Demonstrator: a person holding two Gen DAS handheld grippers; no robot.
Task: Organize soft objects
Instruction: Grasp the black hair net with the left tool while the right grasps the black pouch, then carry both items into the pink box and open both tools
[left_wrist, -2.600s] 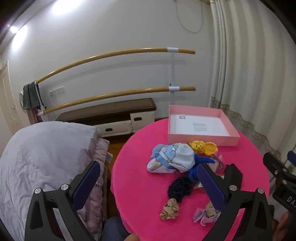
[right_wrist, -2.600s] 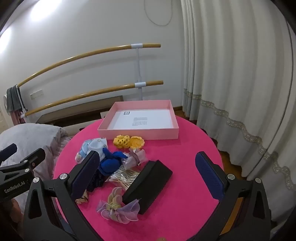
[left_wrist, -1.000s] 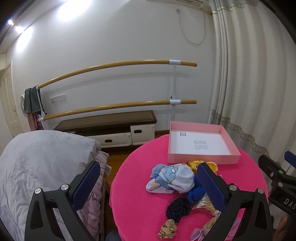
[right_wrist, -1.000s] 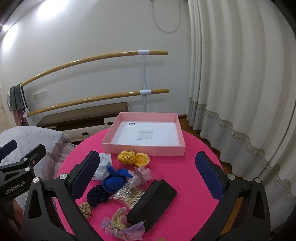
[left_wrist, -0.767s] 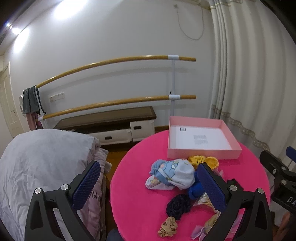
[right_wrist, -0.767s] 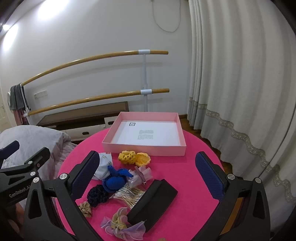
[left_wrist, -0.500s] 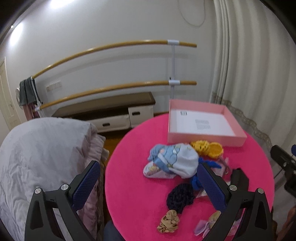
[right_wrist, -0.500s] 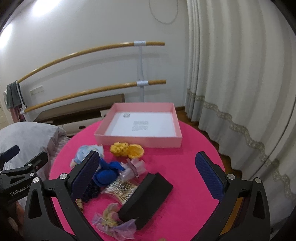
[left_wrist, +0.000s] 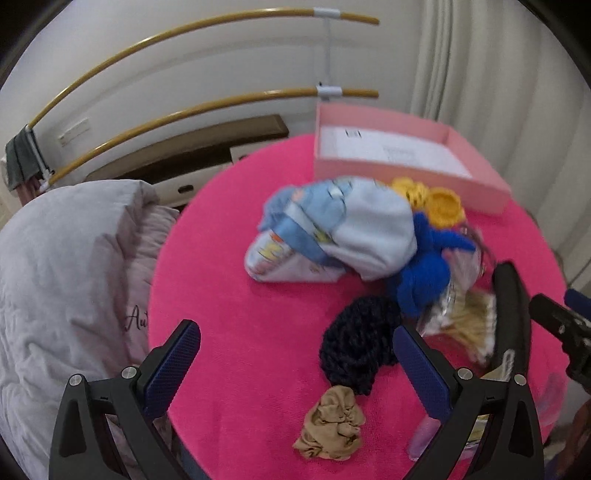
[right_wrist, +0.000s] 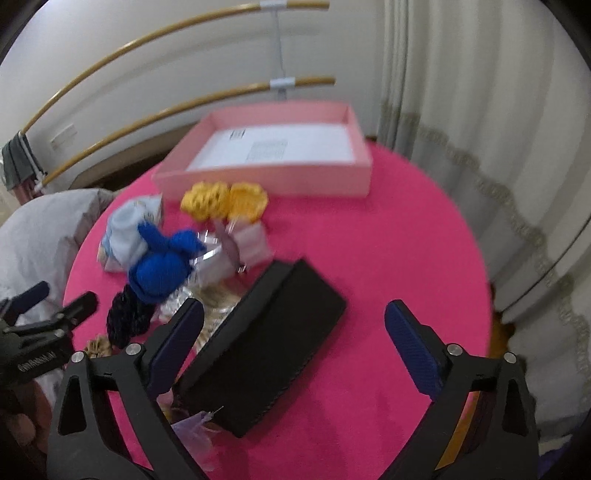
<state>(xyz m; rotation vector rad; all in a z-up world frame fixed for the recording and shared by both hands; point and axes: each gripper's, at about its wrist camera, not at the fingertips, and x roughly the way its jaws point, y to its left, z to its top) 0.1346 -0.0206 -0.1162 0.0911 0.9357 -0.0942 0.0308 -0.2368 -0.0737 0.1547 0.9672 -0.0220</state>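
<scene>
the left gripper (left_wrist: 295, 363) stands wide, nothing between its blue pads, tilted down over the near left part of the round pink tabletop (left_wrist: 236, 295). just ahead of its right finger lies a dark navy knitted scrunchie (left_wrist: 360, 341), and nearer the bottom edge a small tan scrunchie (left_wrist: 330, 422), both resting on the cloth and apart from the pads. beyond the navy one sits a bright blue knitted piece (left_wrist: 423, 278), touching a pale blue and white bundle of printed fabric (left_wrist: 332, 229). behind those, two yellow crocheted pieces (left_wrist: 430, 197) lie just beside the front wall of a shallow pink box (left_wrist: 402, 168) at the far side of the tabletop.

the right gripper (right_wrist: 293, 343) is also wide, its jaws closing a little, and no pad presses on anything. a black rectangular case (right_wrist: 269, 345) lies tilted on the tabletop below it, reaching between the fingers and partly hidden by the left finger. under that finger there is a lilac gauzy piece (right_wrist: 192, 430), blurred, possibly a hair tie. further out, a clear packet with pale sticks (right_wrist: 212, 295) lies beside the case, a pale pink ribbon piece (right_wrist: 251, 238) next to it.

to the left of the tabletop is a grey quilted bedding heap (left_wrist: 66, 258).
</scene>
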